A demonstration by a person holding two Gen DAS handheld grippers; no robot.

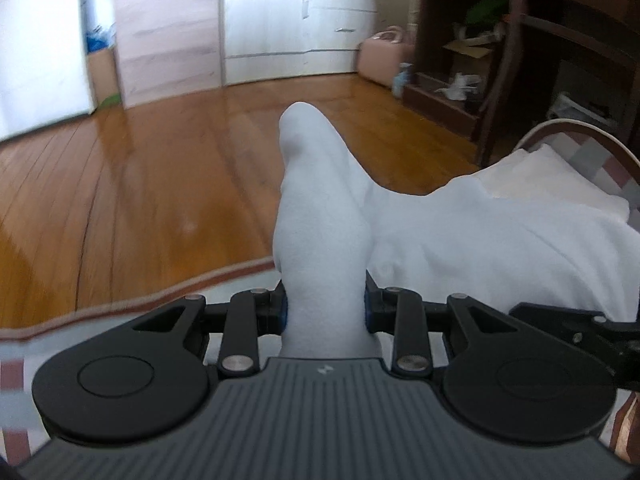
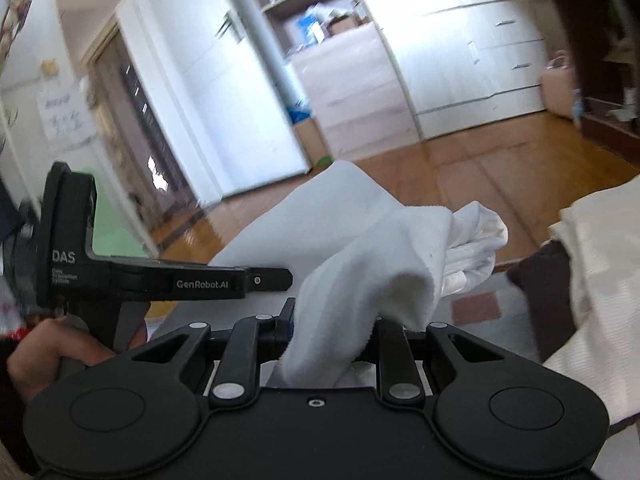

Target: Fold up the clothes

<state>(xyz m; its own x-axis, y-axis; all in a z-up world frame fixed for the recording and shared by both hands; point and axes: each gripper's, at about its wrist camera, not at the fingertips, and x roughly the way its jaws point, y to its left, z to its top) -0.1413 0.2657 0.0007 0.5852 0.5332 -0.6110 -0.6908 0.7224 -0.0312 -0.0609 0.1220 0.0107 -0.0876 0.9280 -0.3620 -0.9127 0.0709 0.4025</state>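
White garment (image 1: 460, 236): bunched, one fold gripped in my left tongs (image 1: 325, 310) and rising between them as a tall ridge, the rest spreading to the right over the checked surface (image 1: 592, 160). Second fold of the same cloth (image 2: 360, 264) clamped in my right tongs (image 2: 332, 330), crumpled end hanging beyond. Left unit (image 2: 160, 276) visible at left of the right view, a hand (image 2: 52, 356) on its grip. Cream fabric (image 2: 600, 280) at right. Beyond: wooden floor (image 1: 160, 168), white cabinets (image 1: 300, 20), dark shelving (image 1: 480, 40).

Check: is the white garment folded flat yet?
No. The white garment hangs bunched between both tongs, not laid flat.
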